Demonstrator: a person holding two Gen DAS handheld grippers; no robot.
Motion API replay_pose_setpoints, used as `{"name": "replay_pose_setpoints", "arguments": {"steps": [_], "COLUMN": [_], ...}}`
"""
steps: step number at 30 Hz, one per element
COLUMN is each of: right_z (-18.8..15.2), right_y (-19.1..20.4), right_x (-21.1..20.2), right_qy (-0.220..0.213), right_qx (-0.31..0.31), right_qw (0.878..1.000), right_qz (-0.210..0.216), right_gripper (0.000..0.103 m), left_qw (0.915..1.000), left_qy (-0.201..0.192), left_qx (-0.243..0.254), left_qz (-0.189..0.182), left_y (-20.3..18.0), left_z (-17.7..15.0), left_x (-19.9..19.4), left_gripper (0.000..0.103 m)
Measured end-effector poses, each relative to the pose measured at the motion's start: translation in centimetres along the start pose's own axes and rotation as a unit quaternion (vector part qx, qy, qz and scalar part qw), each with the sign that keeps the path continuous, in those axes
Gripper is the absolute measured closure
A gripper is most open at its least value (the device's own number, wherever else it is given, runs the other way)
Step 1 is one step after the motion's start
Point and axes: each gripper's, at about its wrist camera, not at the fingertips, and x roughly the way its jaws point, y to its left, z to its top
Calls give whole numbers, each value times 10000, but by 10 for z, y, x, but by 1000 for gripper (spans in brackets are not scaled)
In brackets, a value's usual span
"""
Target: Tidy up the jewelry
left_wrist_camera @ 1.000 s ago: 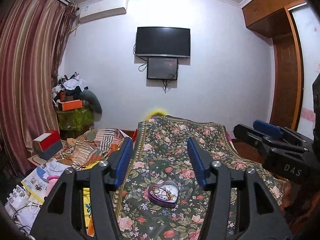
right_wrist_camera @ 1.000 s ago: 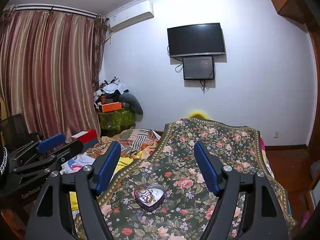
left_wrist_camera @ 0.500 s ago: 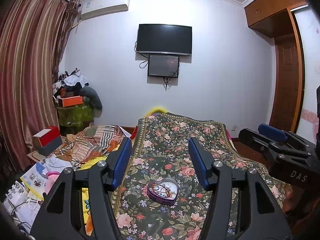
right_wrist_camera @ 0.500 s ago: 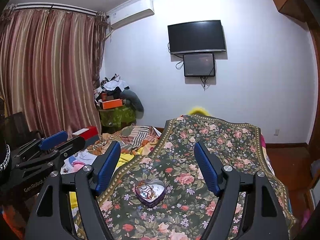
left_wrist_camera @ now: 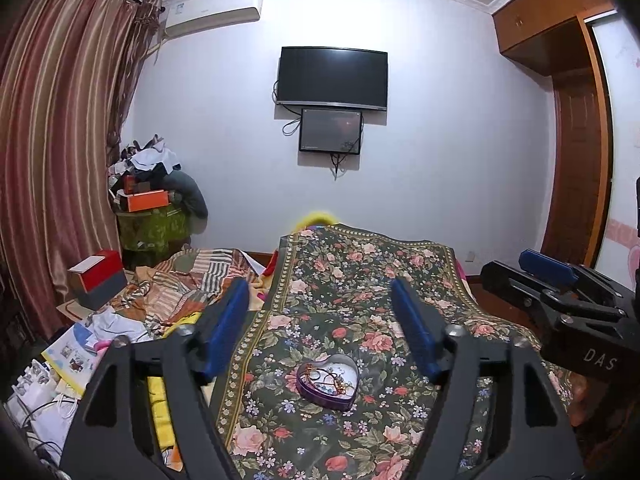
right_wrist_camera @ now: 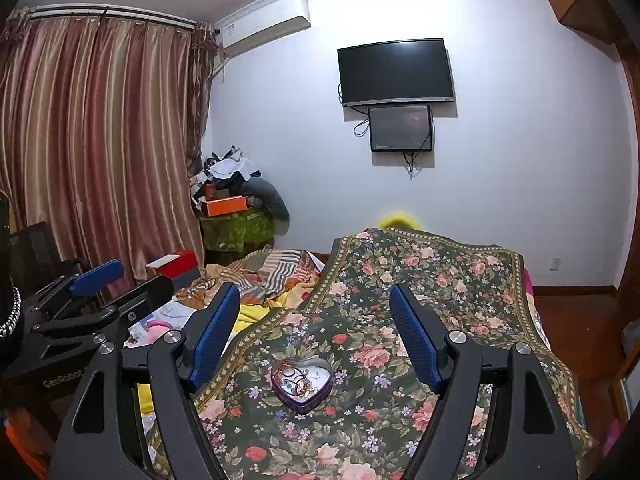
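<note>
Heart-shaped tin (left_wrist_camera: 328, 380) is seen on floral cloth (left_wrist_camera: 360, 280), well inside its borders, open cloth all around. Tangled jewelry (right_wrist_camera: 296, 378) inside is hard to make out. Left gripper (left_wrist_camera: 320, 332) and right gripper (right_wrist_camera: 314, 330) are held wide open, empty, above the tin.

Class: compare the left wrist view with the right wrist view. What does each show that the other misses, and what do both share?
Only the left wrist view shows the wooden door and the right tool at its edge. Only the right wrist view shows the left tool and the full spread of curtains. Both show the heart-shaped tin holding jewelry on the floral bedspread, and the wall TV.
</note>
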Motion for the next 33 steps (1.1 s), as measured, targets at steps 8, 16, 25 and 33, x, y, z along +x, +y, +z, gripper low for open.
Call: {"name": "replay_pose_setpoints", "arguments": {"steps": [8,16,25,33], "right_z": [0,0,1,1], "right_y": [-3,-4,-6,-8], "right_x": [-1,0,0,0], "right_qy": [5,36,50,59], "right_qx": [36,39,53,62], "right_qw": [10000,10000,10000,10000], "right_qz": [-32,-58,-57,-46], "right_gripper": [19,17,16,16], "left_qw": [10000,9999,9999,9998], "left_qy": [-19,12,15,58], "left_qx": [-22,-52,-75,-133], "left_qz": [93,104,124,114], "left_y": [1,3,4,7], "left_z": [-1,-1,-2,-5], "left_x": [1,4,5,5], "left_gripper": [9,6,3,1]}}
